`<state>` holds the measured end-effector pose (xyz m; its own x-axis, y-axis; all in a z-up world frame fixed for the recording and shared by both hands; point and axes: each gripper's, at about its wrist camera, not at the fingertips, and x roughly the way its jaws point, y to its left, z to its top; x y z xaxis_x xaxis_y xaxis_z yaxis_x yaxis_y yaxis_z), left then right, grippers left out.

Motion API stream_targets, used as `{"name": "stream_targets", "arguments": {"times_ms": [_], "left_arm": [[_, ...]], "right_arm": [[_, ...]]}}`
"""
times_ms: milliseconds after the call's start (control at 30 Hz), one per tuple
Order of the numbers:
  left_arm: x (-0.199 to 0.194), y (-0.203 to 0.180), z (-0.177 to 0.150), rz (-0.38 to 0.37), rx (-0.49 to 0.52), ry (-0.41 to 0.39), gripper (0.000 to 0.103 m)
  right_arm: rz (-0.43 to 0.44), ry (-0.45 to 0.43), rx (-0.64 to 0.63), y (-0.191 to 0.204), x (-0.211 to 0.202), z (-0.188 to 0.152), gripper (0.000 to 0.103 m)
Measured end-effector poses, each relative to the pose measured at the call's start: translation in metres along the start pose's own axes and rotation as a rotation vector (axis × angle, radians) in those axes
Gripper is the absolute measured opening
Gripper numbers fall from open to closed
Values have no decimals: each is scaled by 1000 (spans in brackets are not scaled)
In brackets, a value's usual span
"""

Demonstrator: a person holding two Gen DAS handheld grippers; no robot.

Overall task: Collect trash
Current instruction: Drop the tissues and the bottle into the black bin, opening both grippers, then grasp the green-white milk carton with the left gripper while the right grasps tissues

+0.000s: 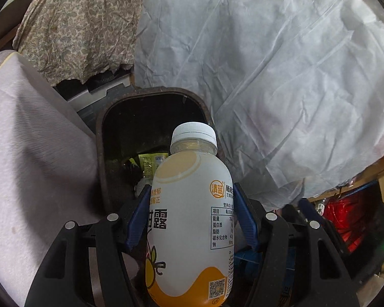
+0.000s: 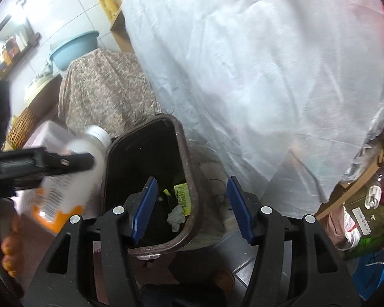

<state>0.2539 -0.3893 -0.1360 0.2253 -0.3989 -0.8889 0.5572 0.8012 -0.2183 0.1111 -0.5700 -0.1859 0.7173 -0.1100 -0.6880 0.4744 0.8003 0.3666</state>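
While hovering above the bin:
Left gripper (image 1: pixel 192 220): clamping the bottle (image 1: pixel 192 217), frame centre.
Right gripper (image 2: pixel 192 209): gaping, holding nothing.
Bin (image 2: pixel 192 179): holding scraps.

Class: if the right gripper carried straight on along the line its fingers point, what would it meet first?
Probably the trash bin: the open, empty right gripper points down at its near rim, roughly toward the crumpled tissue inside. Depth is unclear.

bottle (image 1: pixel 192 204) brand seal: 清蓝, in an orange ring
bottle front, large black characters: 甜露, partly hidden
bottle nutrition table: 项目, 能量, 蛋白质, 脂肪, 碳水化合物, 钠; figures too small to read
bottle base: QR code
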Motion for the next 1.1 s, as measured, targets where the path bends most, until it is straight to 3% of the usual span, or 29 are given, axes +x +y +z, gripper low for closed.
{"name": "stream_targets", "arguments": {"times_ms": [333,467,567,900,1100], "left_arm": [[26,2,11,65,-6,-8,63],[23,2,10,66,3,-22,79],[12,2,9,53,-9,-45,81],[-76,1,-18,-24,44,-187,88],[-149,31,-55,-68,40,-248,93]], "right_arm": [[-5,-35,2,0,-19,4,59],[-8,-51,-11,6,-24,4,65],[-7,-62,-6,8,-28,6,65],[17,-95,20,17,-51,12,66],[171,-71,-99,68,-61,14,72]]}}
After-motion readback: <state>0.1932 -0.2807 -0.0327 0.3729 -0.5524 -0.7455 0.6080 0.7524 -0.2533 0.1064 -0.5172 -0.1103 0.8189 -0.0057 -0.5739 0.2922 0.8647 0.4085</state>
